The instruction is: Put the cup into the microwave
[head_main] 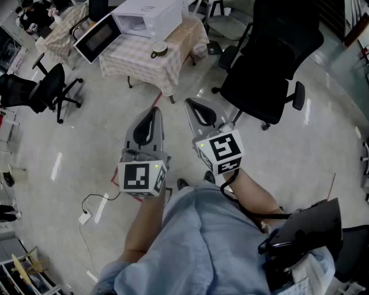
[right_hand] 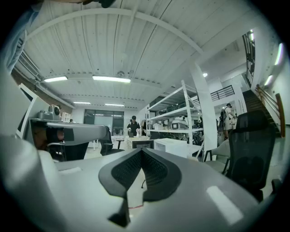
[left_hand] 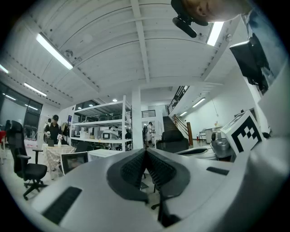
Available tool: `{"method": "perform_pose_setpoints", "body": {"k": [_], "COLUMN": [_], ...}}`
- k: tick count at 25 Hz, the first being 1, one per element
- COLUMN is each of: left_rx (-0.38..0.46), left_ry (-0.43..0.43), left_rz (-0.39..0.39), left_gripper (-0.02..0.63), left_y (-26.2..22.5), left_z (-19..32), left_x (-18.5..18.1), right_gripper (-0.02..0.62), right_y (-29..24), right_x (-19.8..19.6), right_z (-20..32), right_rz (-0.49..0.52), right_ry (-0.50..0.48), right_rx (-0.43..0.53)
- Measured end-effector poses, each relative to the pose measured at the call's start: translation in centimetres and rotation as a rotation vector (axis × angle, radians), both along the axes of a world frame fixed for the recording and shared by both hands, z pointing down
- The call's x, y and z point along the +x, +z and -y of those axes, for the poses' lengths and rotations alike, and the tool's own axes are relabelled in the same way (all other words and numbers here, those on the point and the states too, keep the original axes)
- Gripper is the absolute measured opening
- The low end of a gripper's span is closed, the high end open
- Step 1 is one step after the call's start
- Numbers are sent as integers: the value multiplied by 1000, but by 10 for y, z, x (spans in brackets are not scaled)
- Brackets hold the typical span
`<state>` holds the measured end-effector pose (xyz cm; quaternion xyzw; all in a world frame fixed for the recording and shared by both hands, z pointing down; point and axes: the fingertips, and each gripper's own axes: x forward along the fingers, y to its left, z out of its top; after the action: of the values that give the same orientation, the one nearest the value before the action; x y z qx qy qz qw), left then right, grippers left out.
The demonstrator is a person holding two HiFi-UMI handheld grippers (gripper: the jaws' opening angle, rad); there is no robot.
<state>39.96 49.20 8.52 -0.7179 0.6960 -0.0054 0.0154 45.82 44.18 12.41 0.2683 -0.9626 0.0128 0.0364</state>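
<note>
I hold my left tongs (head_main: 153, 110) and my right tongs (head_main: 191, 103) level in front of me, side by side and a little apart, both pointing toward the surface (head_main: 134, 56) with the checked cloth. In its own view the left tongs' jaws are pressed together at the tips with nothing between them. The right tongs' jaws are closed the same way and are just as empty. The cup (head_main: 159, 49) stands on the cloth near the front edge of the surface, just in front of the white microwave (head_main: 149, 16), well apart from both tongs. The microwave door (head_main: 97, 38) hangs open, swung out to the left past the surface's corner. A black office chair (head_main: 271, 63) stands to the right of the surface, and a smaller one (head_main: 41, 89) to the left on the floor (head_main: 86, 138).
</note>
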Motion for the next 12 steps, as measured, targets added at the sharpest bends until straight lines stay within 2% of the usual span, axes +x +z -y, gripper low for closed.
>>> {"method": "perform_pose_setpoints", "body": {"k": [12], "left_rx": [-11], "left_ry": [1], "left_rz": [-3], "left_gripper": [5], "left_y": [6], "left_z": [11], "left_x": [4], "right_gripper": [-2], "right_y": [8], "right_x": [3], "right_z": [8], "right_rz": [-3], "right_ry": [-15], "right_rx": [-25]}}
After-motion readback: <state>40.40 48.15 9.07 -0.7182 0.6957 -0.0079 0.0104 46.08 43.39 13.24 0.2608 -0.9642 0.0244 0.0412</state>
